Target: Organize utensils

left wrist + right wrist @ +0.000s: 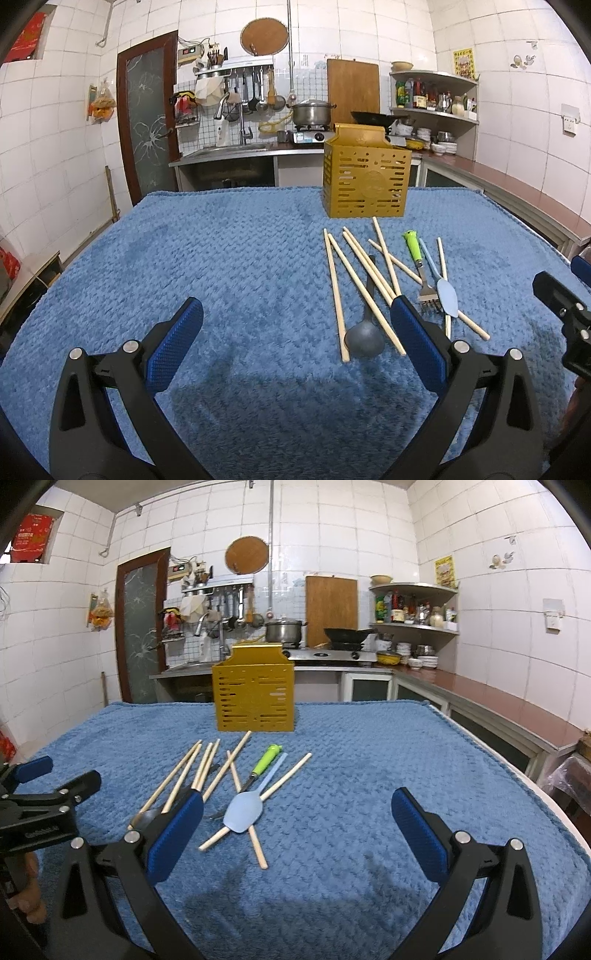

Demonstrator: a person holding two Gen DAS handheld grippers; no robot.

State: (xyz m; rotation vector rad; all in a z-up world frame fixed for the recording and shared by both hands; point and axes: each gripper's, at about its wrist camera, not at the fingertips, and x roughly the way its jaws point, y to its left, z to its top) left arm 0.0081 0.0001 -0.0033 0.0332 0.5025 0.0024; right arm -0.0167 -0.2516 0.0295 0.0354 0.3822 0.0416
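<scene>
A fluffy blue textured blanket (221,258) covers the desk. Behind it, white square wall tiles (406,29) line the kitchen. A dark wooden door with frosted flower-patterned glass (146,122) stands at the left. Beside it, a steel sink with a curved tap (242,127) sits under a rail of hanging ladles (255,92). A round woven mat (264,37) hangs above. A lidded steel pot (312,112) rests on the gas stove, near a black wok (349,635). A tall wooden cutting board (352,88) leans against the wall. Curved corner shelves (436,92) carry bottles and jars, with stacked white bowls (424,134) beneath.
</scene>
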